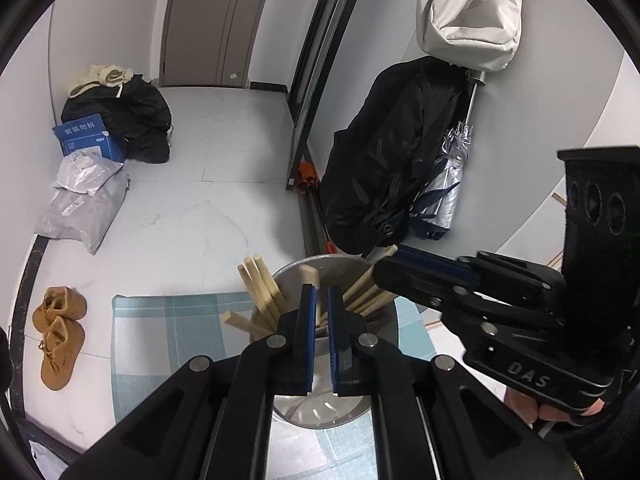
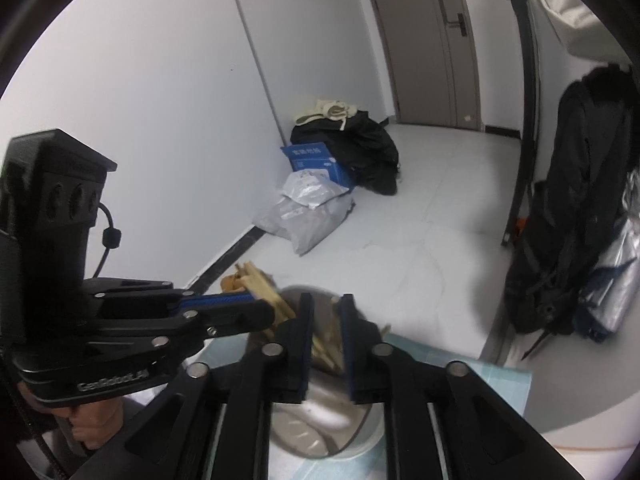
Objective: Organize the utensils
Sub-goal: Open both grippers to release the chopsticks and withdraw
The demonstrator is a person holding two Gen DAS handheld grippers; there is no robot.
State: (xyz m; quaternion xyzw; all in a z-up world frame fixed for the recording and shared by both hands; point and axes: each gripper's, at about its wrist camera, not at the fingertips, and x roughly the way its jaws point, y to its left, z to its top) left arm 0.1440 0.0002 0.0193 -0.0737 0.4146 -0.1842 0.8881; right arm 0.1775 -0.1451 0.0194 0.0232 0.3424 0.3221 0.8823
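A steel utensil holder [image 1: 320, 412] stands on a blue checked cloth [image 1: 168, 320] and holds several wooden chopsticks [image 1: 260, 284] that lean against its rim. Just above the rim, my left gripper [image 1: 321, 290] is shut on one chopstick [image 1: 310, 274], whose top sticks up past the pads. From the right, my right gripper [image 1: 386, 262] reaches over the far rim beside more chopsticks. In the right wrist view the right gripper [image 2: 326, 300] has its jaws a little apart over the holder [image 2: 320, 412]. Blurred chopsticks [image 2: 326, 344] lie between and below them. The left gripper [image 2: 262, 304] enters from the left.
On the floor are brown shoes [image 1: 60, 332], grey parcel bags [image 1: 84, 204], a blue box [image 1: 88, 140] and a black clothes pile [image 1: 136, 120]. A black jacket [image 1: 384, 152] and a silver umbrella [image 1: 448, 184] hang at the right. A hand [image 1: 552, 412] holds the right gripper.
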